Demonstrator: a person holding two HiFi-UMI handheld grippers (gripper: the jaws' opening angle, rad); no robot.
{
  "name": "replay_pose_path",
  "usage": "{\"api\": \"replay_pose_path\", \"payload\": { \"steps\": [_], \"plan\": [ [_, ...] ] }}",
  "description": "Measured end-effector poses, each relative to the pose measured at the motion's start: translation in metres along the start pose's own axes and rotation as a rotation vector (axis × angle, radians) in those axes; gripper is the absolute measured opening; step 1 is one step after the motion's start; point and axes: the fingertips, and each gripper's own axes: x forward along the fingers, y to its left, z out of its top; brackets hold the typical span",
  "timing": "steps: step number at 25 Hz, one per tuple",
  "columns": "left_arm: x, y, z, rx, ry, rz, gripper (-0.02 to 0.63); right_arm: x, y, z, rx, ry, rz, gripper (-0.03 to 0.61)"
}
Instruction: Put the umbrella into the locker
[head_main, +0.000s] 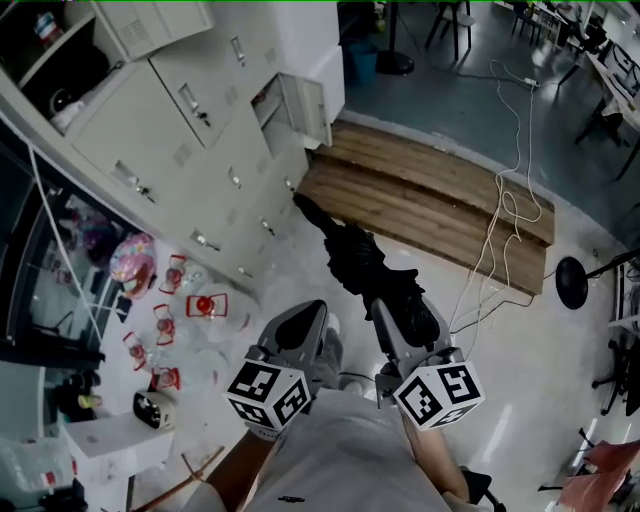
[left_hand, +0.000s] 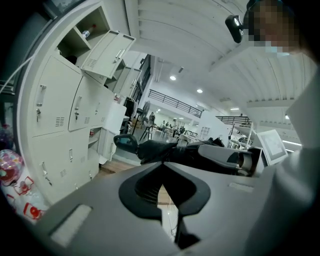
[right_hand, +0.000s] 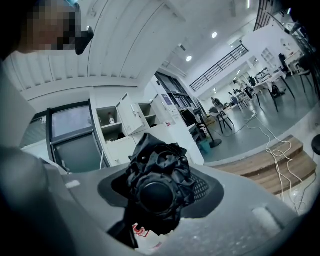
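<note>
The right gripper (head_main: 403, 325) grips the umbrella (head_main: 352, 252), whose long axis points at 11 o'clock toward the open locker (head_main: 298, 108); the left gripper (head_main: 300, 332) is closed and empty.

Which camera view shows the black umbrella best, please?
The head view. There the umbrella shows at full length, held in the right gripper and pointing toward the lockers. The right gripper view shows it only end-on, bunched between the jaws. The left gripper view shows it from the side, low behind that gripper's jaws.
</note>
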Motion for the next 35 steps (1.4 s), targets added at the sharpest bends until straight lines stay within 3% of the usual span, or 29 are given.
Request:
{"api": "replay_pose_path", "payload": {
  "steps": [17,27,35],
  "plan": [
    [0.162,0.075,0.089,0.024,0.055,-0.192,0.018,0.153,-0.054,0.073,-0.005,-0.044,-0.138,0.241],
    [0.209,0.151,0.120,0.017,0.046,-0.207,0.018,0.246,-0.061,0.081,-0.018,-0.044,-0.154,0.241],
    [0.226,0.179,0.139,0.011,0.030,-0.169,0.018,0.283,-0.071,0.080,0.011,-0.017,-0.144,0.241]
  ]
}}
